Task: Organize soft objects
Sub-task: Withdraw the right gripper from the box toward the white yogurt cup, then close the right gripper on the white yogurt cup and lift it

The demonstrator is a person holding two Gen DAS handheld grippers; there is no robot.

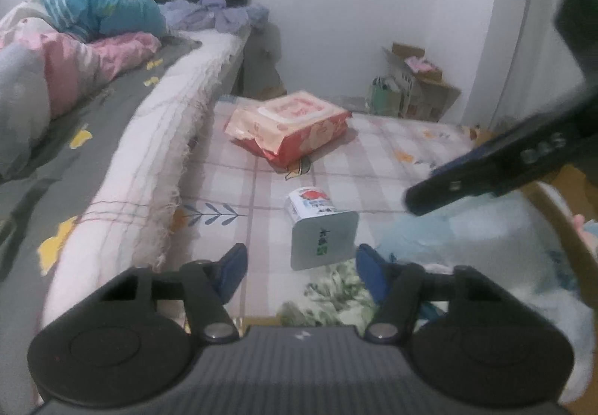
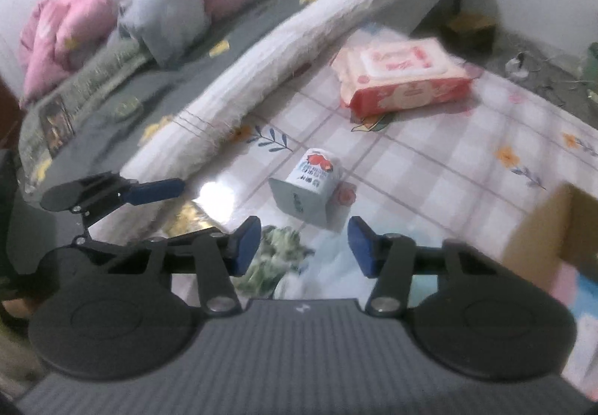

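Checked sheet carries a tipped tissue pack (image 1: pixel 317 228) just beyond the left tool (image 1: pixel 299 274), long axis pointing away; both tools, right tool (image 2: pixel 304 246) included, half-open, empty.

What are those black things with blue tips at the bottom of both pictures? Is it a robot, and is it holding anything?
It is not a robot. A person holds a grabber tool in each hand, and each tool has a small camera looking out along its two fingers. One picture comes from the left gripper, the other from the right gripper. The blue tips are the soft finger pads. In the right camera's picture you can also see the left tool off to the side.

Both look down at a checked flowery sheet spread beside a bed with a pink quilt. On the sheet lie a red-and-cream pack of wipes and a small white carton on its side. Some crumpled leafy cloth lies just below the tools.

Neither tool holds anything: both pairs of fingers stand apart with nothing pinched between them.
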